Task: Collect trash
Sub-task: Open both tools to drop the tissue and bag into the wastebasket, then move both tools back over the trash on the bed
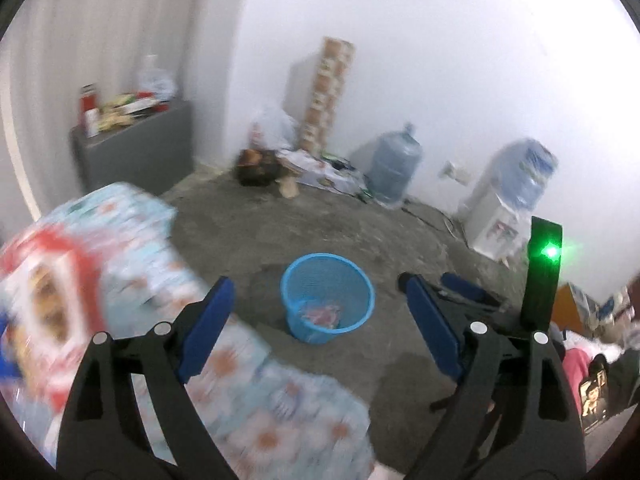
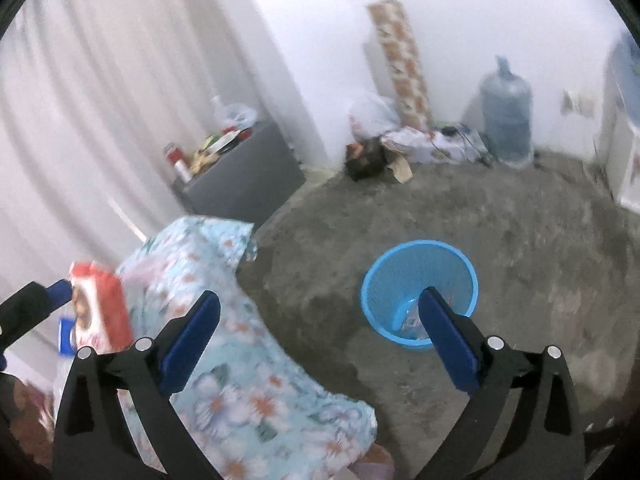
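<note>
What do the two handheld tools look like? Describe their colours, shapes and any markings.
Both look alike. The left tool has two black, triangular, cut-out linkage arms with round silver pivot pins, each ending in a flat blue rectangular pad. The right tool has the same black frame, silver pins and blue pads. In the left wrist view, the right tool carries an upright black block with a glowing green light. No cables or sleeves show.
</note>
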